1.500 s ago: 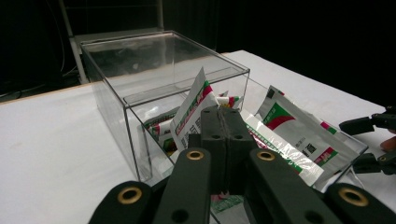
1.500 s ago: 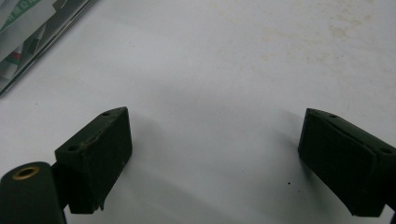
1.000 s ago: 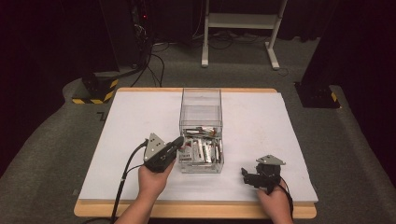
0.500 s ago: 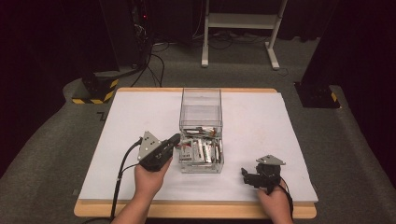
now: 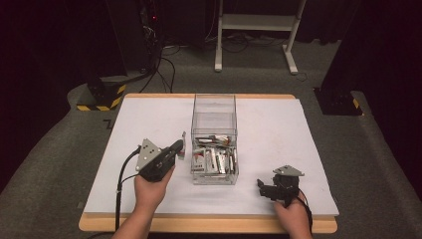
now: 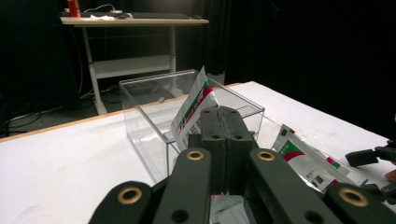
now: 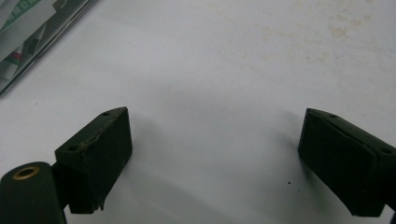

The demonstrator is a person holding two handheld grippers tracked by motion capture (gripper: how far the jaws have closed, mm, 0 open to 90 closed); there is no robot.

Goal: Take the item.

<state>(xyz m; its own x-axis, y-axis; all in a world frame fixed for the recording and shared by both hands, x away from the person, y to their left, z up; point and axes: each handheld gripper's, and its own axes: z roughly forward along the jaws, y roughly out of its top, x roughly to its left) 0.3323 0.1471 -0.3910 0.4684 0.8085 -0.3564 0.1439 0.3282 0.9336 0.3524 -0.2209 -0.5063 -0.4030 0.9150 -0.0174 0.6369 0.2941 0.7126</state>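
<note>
Here, the left gripper point(image 5: 180, 148), jaws pinched shut on a white sachet point(image 6: 192, 106), holds it just beside the clear box point(image 5: 214, 107) of sachets. The right gripper point(image 5: 263, 185) rests wide open on the white table point(image 5: 149, 114). The thin sachet could slip free if it brushes the box wall.

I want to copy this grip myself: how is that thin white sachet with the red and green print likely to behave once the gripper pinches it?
The sachet stands upright above the shut left gripper, so it is probably fairly stiff and light. It looks flat and glossy, so it may slip from a loose pinch. The clear box is thin-walled and could slide if bumped.
</note>
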